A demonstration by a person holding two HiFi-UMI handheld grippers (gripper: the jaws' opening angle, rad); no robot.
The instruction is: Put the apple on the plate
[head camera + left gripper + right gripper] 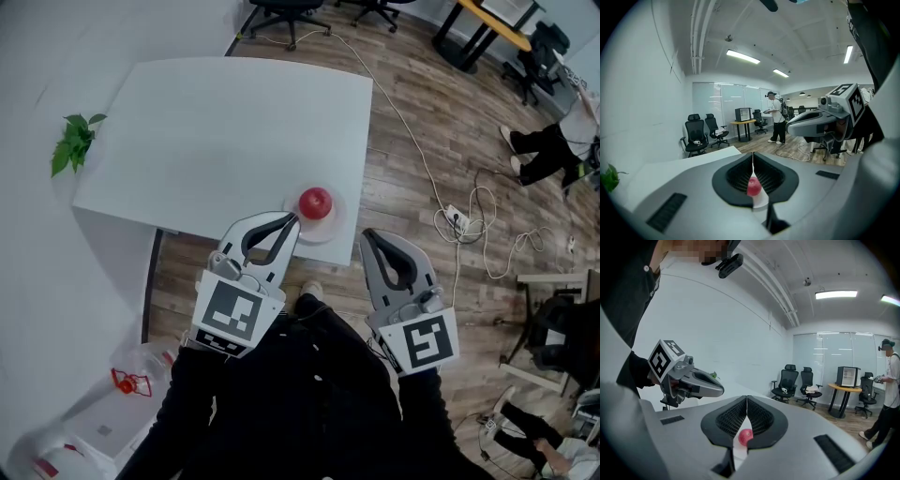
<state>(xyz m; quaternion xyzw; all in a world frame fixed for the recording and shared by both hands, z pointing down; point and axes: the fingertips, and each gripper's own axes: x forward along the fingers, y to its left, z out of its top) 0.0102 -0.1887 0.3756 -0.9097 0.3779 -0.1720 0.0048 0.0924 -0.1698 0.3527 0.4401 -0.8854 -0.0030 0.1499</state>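
1. Left claw: jaws pressed together, nothing between them. In the head view its tip lies at the near left rim of the plate; cannot tell whether it touches.
2. Right claw: jaws also together, empty. It is held beside the left claw and apart from it, with its tip just off the near right corner of the bench.
3. Apple: red, sitting on the plate. It is just ahead of the left claw's tip and slightly to its right, and ahead of the right claw and to its left. Each gripper view shows it low in the gap under the closed tips.
4. Plate: pale and round, on the bench at its near right corner, nearest both claws.
5. Bench: white top, running away from the claws to the left.
6. Plant: green leaves well off to the left of the left claw, by the bench's left edge.
7. Right of the right claw: wood floor with a white cable and a power strip.
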